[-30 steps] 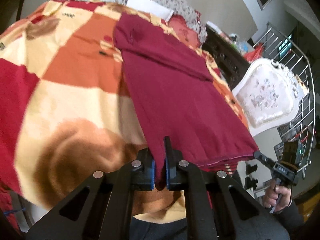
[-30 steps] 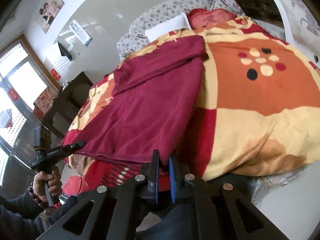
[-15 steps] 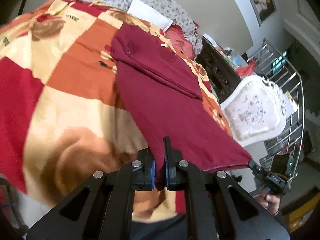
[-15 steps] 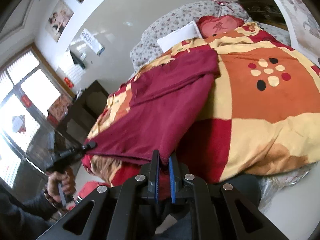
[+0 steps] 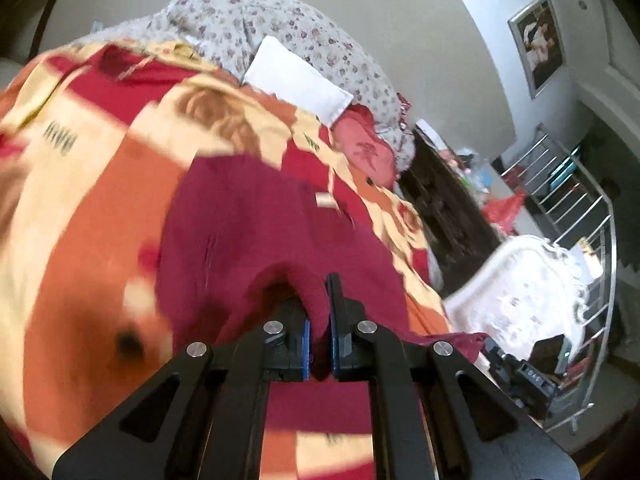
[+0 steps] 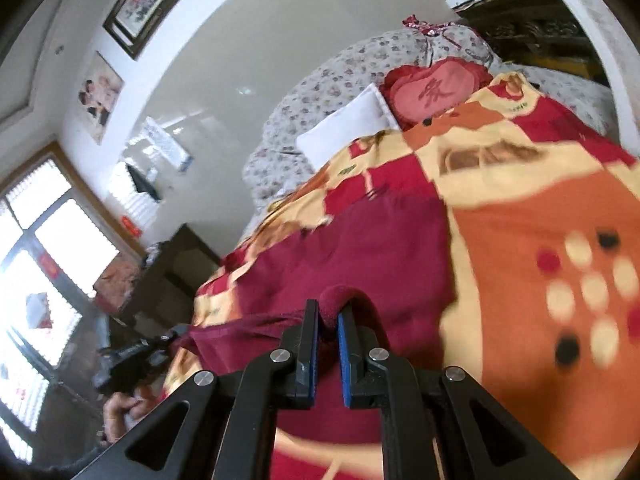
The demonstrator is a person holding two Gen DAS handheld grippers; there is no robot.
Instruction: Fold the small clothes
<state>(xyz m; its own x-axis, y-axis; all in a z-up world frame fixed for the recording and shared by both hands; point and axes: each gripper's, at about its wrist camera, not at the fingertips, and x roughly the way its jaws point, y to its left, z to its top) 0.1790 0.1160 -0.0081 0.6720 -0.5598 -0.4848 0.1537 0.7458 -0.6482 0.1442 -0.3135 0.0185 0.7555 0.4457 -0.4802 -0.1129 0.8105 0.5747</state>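
A dark red garment (image 5: 256,224) lies on a bed covered by a red, orange and cream patterned blanket (image 5: 84,208). My left gripper (image 5: 318,320) is shut on one corner of its hem, which bulges up between the blue pads. My right gripper (image 6: 329,320) is shut on the other hem corner of the same garment (image 6: 384,248). Both hold the hem lifted above the garment's far half. The right gripper also shows in the left wrist view (image 5: 516,364), and the left one in the right wrist view (image 6: 132,356).
A white pillow (image 5: 298,80) and a red heart cushion (image 6: 436,88) lie at the head of the bed. A white chair back (image 5: 516,284) and a metal rack (image 5: 576,216) stand on one side, a dark cabinet (image 6: 168,276) and window on the other.
Both grippers have carried the hem up and forward over the garment toward the head of the bed. The flat spread garment is now doubled over. The views are motion-blurred.
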